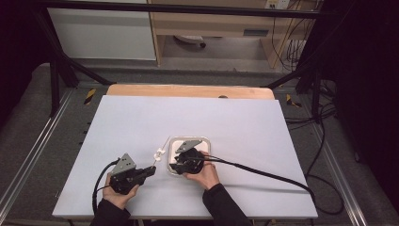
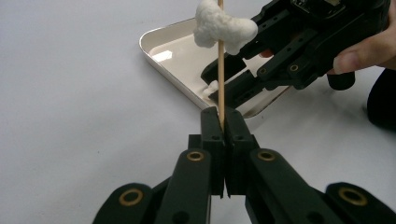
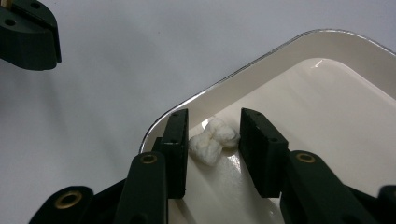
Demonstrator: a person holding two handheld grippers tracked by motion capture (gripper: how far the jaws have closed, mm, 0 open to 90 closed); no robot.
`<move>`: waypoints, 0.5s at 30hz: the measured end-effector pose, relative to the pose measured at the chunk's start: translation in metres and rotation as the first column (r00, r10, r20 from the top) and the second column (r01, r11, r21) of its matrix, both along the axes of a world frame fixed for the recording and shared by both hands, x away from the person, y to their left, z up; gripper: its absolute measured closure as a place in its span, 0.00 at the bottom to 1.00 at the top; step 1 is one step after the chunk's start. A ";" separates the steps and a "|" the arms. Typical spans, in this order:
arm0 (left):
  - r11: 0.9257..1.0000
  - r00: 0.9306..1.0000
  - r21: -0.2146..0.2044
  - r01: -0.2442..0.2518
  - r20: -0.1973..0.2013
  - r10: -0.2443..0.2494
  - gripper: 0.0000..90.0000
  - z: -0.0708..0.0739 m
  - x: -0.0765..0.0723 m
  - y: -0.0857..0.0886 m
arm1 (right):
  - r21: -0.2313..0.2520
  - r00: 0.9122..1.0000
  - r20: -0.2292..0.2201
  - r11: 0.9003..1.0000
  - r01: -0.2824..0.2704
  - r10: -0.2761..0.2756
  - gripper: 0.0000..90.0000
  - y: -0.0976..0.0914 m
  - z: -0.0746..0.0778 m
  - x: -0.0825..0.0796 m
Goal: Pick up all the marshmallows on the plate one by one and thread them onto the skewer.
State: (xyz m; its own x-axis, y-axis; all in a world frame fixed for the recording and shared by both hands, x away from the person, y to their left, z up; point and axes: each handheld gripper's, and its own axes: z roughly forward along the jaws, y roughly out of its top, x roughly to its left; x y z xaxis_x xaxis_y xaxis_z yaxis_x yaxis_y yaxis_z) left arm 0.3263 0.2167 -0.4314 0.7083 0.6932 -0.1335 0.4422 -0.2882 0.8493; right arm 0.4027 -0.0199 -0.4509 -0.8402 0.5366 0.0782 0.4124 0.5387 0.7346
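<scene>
My left gripper (image 2: 222,112) is shut on the lower end of a thin wooden skewer (image 2: 220,70), which points up and away from me. A white puffy piece (image 2: 224,25) is threaded high on the skewer (image 1: 161,149). A shallow cream tray (image 3: 261,58) with a metal rim lies on the white table. My right gripper (image 3: 215,112) dips into its near corner, jaws either side of a second white puffy piece (image 3: 212,140) that lies on the tray floor. The piece sits against the left pad, and a sliver of gap shows at the right pad. In the high view the left gripper (image 1: 151,170) is just left of the tray (image 1: 207,141).
A white sheet (image 1: 141,122) covers the table, with a wooden edge (image 1: 188,90) showing at the far side. Black cables (image 1: 263,172) trail from both grippers across the table and off its right edge. A dark frame and shelving stand beyond the table.
</scene>
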 end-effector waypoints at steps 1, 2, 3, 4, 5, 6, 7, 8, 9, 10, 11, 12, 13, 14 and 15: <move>1.000 1.000 -0.002 0.000 0.001 0.000 0.99 0.000 0.000 0.000 | 0.000 1.000 0.000 1.000 0.003 -0.003 0.74 0.000 0.000 0.000; 1.000 1.000 -0.002 0.000 0.001 0.000 0.99 0.000 0.000 0.000 | -0.002 1.000 0.000 1.000 0.005 -0.005 0.75 0.000 0.000 0.000; 1.000 1.000 -0.001 0.000 0.001 0.000 0.99 0.000 0.000 0.000 | -0.004 1.000 -0.002 1.000 0.007 -0.007 0.76 0.000 0.000 0.000; 1.000 1.000 -0.001 0.000 0.000 0.000 0.99 0.000 0.000 0.000 | -0.004 1.000 -0.002 1.000 0.008 -0.008 0.77 0.000 0.000 0.000; 1.000 1.000 -0.001 0.001 0.001 -0.001 0.99 0.000 0.000 0.000 | -0.005 1.000 -0.001 1.000 0.014 -0.014 0.79 0.000 0.000 0.000; 1.000 1.000 -0.001 0.001 0.001 -0.001 0.99 0.000 0.000 0.000 | -0.005 1.000 -0.002 1.000 0.018 -0.018 0.80 0.000 0.000 0.000; 1.000 1.000 -0.001 0.001 0.001 -0.001 0.99 0.000 0.000 0.000 | -0.005 1.000 0.000 1.000 0.020 -0.020 0.81 0.000 0.000 0.000; 1.000 1.000 -0.001 0.002 0.002 -0.002 0.99 0.000 0.000 0.000 | -0.006 1.000 0.002 1.000 0.021 -0.021 0.81 -0.001 0.000 0.000; 1.000 1.000 0.000 0.004 0.001 -0.004 0.99 0.000 0.000 0.000 | -0.002 1.000 0.000 1.000 0.025 -0.025 0.82 0.000 0.000 0.000; 1.000 1.000 0.001 0.004 0.001 -0.004 0.99 0.000 0.000 0.000 | -0.003 1.000 -0.004 1.000 0.026 -0.026 0.82 -0.001 0.000 0.000; 1.000 1.000 0.001 0.005 0.000 -0.005 0.99 0.000 0.000 -0.001 | 0.001 0.999 -0.009 0.999 0.032 -0.032 0.83 -0.001 0.000 0.001; 1.000 1.000 0.001 0.004 0.001 -0.004 0.99 0.000 0.000 -0.001 | 0.003 0.999 -0.016 0.999 0.032 -0.032 0.83 -0.001 0.001 0.001; 1.000 1.000 0.001 0.004 0.001 -0.004 0.99 0.000 0.000 -0.001 | 0.007 0.999 -0.020 0.999 0.035 -0.035 0.83 -0.001 0.001 0.001; 1.000 1.000 0.001 0.005 0.002 -0.005 0.99 0.000 0.000 -0.001 | 0.015 0.999 -0.025 0.999 0.037 -0.036 0.83 -0.001 0.001 0.001; 1.000 1.000 0.001 0.004 0.002 -0.004 0.99 0.000 0.000 -0.001 | 0.021 0.999 -0.032 0.999 0.034 -0.033 0.83 -0.002 0.002 0.001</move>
State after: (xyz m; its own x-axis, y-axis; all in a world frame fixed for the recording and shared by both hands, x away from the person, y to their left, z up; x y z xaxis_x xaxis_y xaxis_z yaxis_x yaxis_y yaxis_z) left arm 0.3260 0.2160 -0.4317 0.7115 0.6902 -0.1315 0.4392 -0.2909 0.8500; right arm 0.4032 -0.0217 -0.4486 -0.8187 0.5623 0.1160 0.4531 0.5086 0.7322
